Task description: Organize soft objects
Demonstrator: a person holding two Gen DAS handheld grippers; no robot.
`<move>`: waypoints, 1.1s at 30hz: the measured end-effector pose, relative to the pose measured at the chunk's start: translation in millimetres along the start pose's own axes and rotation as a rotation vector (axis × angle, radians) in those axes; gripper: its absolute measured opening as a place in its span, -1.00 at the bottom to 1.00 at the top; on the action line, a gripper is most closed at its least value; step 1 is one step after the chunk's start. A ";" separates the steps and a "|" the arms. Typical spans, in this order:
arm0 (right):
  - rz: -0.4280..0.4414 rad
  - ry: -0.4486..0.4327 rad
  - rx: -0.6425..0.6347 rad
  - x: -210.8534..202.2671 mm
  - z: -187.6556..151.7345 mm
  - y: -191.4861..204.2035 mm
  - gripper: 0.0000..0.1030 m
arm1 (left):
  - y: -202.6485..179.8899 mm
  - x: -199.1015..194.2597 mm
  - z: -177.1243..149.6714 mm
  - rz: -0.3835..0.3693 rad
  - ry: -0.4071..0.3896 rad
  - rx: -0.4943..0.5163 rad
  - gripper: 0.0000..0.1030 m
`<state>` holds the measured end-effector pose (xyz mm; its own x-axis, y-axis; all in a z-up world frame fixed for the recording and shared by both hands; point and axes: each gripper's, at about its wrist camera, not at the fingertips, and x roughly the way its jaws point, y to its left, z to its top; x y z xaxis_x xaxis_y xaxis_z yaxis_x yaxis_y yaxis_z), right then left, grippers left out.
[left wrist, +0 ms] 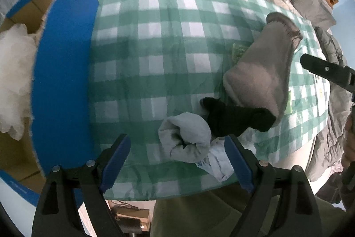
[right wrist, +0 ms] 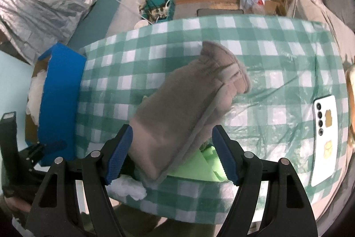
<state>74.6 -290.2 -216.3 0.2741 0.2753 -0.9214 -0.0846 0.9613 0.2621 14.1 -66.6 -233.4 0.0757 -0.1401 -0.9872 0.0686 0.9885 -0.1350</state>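
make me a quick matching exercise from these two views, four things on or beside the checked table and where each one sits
Things:
1. blue cardboard box
2. white phone
3. black sock
4. green foam piece

Places:
A. partly under the near end of the grey mitt
B. at the table's left edge, white stuffing inside
C. between the rolled light grey sock and the grey mitt
D. flat on the tablecloth far to the right

Pairs: 1-B, 2-D, 3-C, 4-A

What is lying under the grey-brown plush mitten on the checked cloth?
A bright green foam-like piece sticks out from beneath the grey-brown plush mitten near the table's front edge. How far it reaches under the mitten is covered. A black knitted item is tucked against the mitten's lower end.
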 end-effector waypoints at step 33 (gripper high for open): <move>-0.126 0.100 0.001 72.9 12.4 2.0 0.12 | 10.1 47.5 14.6 -0.013 0.036 0.029 -0.37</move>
<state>106.3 -268.1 -279.4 0.1856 0.1506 -0.9710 -0.0546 0.9882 0.1428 32.9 -64.1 -280.4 0.0388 -0.1500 -0.9879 0.0978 0.9845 -0.1456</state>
